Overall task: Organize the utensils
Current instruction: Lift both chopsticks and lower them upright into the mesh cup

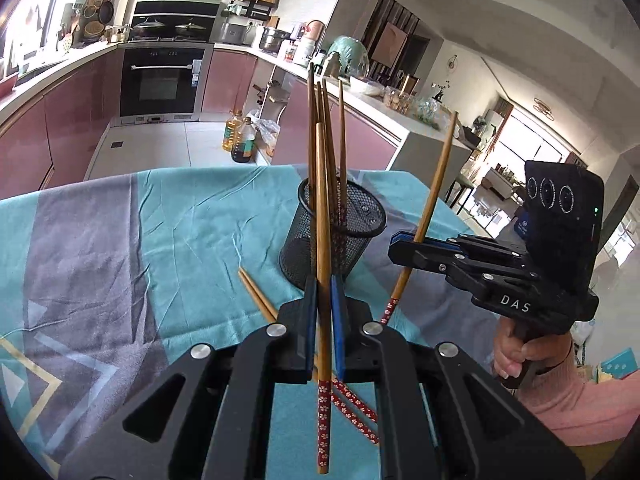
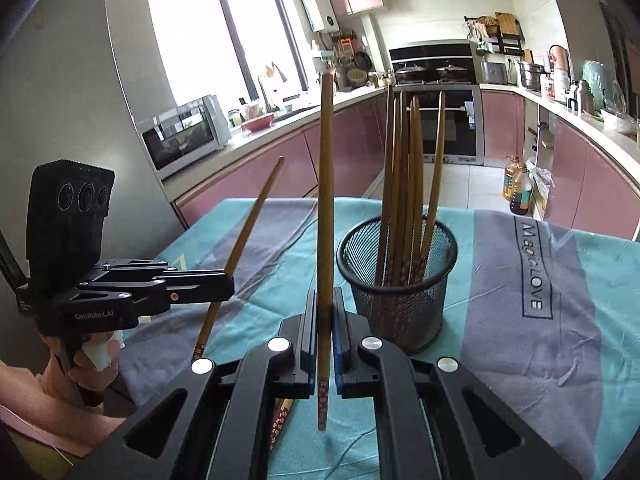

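A black mesh cup (image 1: 334, 236) (image 2: 400, 284) stands on the teal and grey tablecloth (image 1: 180, 220) and holds several wooden chopsticks (image 2: 404, 176) with red flowered ends. My left gripper (image 1: 323, 286) (image 2: 228, 284) is shut on one chopstick (image 1: 322, 216) (image 2: 250, 220), lifted clear of the cloth just left of the cup. My right gripper (image 2: 325, 298) (image 1: 396, 242) is shut on another chopstick (image 2: 325, 184) (image 1: 438, 196), also off the table, near the cup's other side. Three loose chopsticks (image 1: 258, 298) lie on the cloth under my left gripper.
The table's far edge (image 1: 200, 172) drops to a tiled kitchen floor where oil bottles (image 1: 240, 136) stand. Pink cabinets and an oven (image 1: 162, 80) line the room behind. A person's hand in a pink sleeve (image 1: 516, 356) grips the right gripper's handle.
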The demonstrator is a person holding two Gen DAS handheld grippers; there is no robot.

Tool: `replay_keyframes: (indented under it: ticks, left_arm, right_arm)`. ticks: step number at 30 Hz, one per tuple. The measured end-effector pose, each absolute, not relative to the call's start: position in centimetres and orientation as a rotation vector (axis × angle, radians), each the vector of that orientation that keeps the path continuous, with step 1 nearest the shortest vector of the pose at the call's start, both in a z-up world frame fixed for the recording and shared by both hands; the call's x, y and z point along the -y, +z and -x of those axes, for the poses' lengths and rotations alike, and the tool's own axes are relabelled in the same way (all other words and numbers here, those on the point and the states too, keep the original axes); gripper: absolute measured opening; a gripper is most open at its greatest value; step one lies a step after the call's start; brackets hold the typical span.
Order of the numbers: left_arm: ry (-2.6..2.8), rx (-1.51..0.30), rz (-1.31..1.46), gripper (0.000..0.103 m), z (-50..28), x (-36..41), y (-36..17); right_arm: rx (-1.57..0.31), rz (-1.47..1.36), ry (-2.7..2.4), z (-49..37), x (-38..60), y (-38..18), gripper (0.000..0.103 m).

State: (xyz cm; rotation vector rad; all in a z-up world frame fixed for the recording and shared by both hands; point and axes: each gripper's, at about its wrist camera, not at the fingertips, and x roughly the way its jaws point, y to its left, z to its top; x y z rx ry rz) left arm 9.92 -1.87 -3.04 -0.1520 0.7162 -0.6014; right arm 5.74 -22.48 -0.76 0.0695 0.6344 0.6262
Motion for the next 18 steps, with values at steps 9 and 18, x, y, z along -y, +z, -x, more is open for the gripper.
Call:
replay_keyframes:
  ticks: [9,18]
  left_arm:
    - [-0.616,-0.613,0.193,0.008,-10.4,1.9,0.0]
    - [-0.598,-0.526,0.226,0.008,-12.8,3.3,2.3]
  right_arm:
    - [-0.554,-0.08,0.61,-6.2,23.6,2.0,0.006]
    - [-0.489,-0.062,0.602,-7.0,24.2,4.6,0.006]
